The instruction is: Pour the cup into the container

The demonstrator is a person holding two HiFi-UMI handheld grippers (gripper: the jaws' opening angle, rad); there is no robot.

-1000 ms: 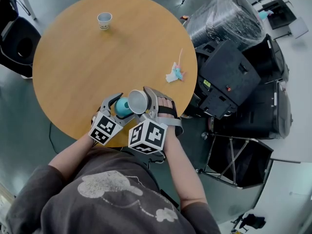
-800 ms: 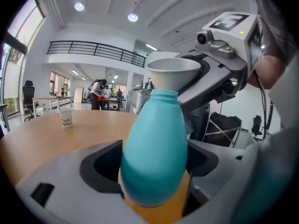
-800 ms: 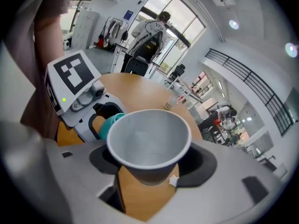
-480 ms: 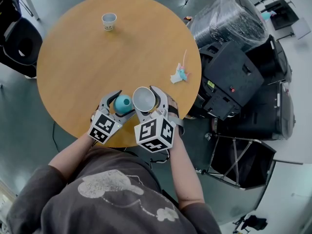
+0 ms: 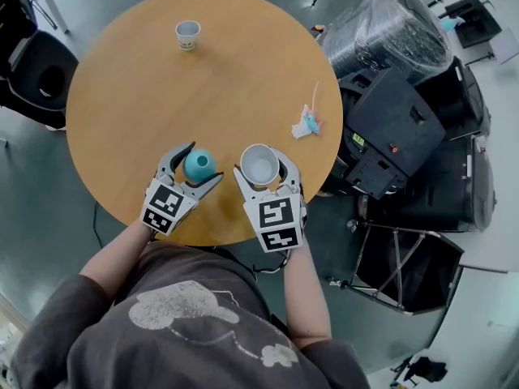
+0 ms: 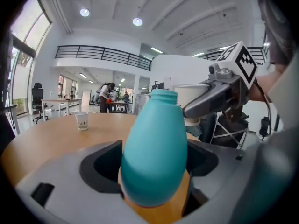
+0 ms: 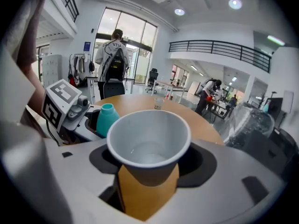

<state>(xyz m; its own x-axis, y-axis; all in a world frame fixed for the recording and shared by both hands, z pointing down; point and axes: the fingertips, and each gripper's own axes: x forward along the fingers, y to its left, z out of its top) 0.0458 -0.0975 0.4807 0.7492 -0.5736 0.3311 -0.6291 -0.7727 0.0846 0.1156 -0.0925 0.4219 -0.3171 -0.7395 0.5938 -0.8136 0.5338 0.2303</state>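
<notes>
My left gripper [image 5: 191, 168] [image 6: 154, 169] is shut on a teal bottle-shaped container [image 5: 199, 164] [image 6: 153, 148] [image 7: 106, 118], which stands upright above the near part of the round wooden table [image 5: 146, 87]. Just to its right, my right gripper [image 5: 261, 168] [image 7: 148, 164] is shut on a white paper cup [image 5: 259, 164] [image 7: 148, 141] [image 6: 191, 99]. The cup stands upright with its mouth up, and its inside looks empty. Cup and container are a short gap apart.
A second white paper cup [image 5: 187, 34] [image 6: 81, 120] [image 7: 159, 103] stands at the table's far side. A small crumpled wrapper [image 5: 306, 121] lies near the right edge. Black cases and a plastic-wrapped bin [image 5: 389, 35] crowd the floor on the right. A dark chair [image 5: 36, 71] stands left.
The right gripper has rolled the cup from tipped over the container's mouth back to upright and drawn away right. The left gripper with the container has shifted slightly left and farther onto the table.
</notes>
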